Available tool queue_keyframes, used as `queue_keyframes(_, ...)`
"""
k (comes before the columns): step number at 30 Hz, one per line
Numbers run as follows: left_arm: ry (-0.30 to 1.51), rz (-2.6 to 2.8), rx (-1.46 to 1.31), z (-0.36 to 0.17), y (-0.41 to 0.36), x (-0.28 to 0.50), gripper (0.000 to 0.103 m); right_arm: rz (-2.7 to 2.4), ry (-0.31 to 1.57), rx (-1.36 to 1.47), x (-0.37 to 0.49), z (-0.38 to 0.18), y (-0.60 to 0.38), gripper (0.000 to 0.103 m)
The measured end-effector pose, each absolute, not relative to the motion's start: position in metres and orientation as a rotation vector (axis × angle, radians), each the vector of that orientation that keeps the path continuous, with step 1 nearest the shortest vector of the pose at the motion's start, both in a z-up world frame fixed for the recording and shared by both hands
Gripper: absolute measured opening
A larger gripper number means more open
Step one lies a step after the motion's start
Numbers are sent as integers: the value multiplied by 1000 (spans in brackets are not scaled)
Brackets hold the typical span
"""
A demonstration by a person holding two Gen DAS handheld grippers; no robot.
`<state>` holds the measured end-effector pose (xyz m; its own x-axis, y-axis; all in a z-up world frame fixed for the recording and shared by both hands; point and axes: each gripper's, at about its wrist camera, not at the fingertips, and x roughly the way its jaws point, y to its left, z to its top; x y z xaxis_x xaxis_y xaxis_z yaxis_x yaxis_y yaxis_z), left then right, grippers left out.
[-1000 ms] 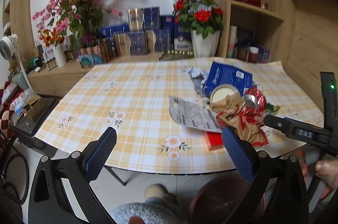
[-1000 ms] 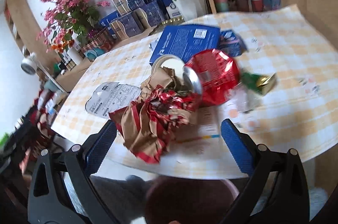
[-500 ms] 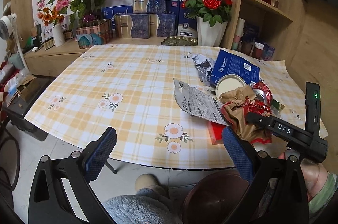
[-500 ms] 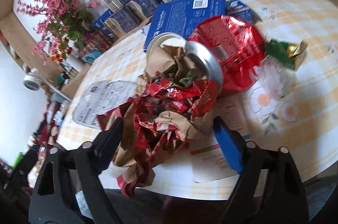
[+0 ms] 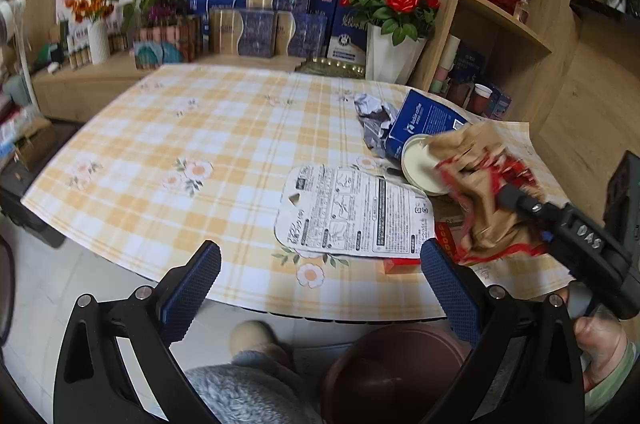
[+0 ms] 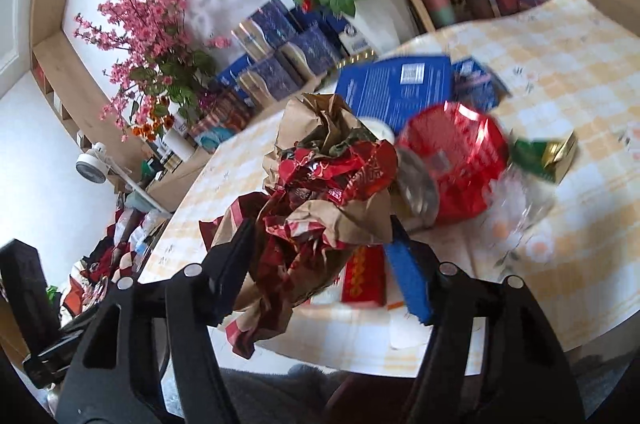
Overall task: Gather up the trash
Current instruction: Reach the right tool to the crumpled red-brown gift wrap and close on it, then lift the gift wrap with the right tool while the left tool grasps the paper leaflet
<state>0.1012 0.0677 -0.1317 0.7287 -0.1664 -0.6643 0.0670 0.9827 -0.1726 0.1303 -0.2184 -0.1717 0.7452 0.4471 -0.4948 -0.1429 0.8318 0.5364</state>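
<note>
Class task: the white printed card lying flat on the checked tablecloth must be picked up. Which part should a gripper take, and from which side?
Probably the white printed card is best taken by its near rounded edge, coming from the table's front edge. It lies flat, so slide one finger under; its far right corner is tucked beneath the crumpled paper.

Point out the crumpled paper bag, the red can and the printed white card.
crumpled paper bag [image 6: 324,192], right wrist view, its creased middle.
red can [image 6: 456,160], right wrist view, its side.
printed white card [image 5: 352,212], left wrist view, its centre.

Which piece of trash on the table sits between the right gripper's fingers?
The crumpled brown-and-red paper wrapper, wedged within the closing right gripper; the red foil bag and printed white card lie apart.
</note>
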Motion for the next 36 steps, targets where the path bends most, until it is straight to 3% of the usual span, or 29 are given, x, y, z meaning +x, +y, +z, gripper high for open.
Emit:
queue_keyframes(4,807,-170,-246,-147,72,109,97,312,612,449,124,-159,-227,64)
queue_keyframes(11,913,-202,-449,-179,79,127,84,291,597,388,119,-160,-236,63)
queue_keyframes(21,904,-178,-469,-181,86,128,84,310,595,186,128,-165,-193,63)
queue_keyframes(26,898,-180,-469,-183,88,131,84,261,726,-18,141,-190,-162,60)
queue_keyframes(34,883,-229,-559,-193,90,150,84,243,763,2,144,-200,-165,60)
queue_keyframes(36,885,-251,-618,-200,91,162,80,241,765,11,144,-201,-165,60)
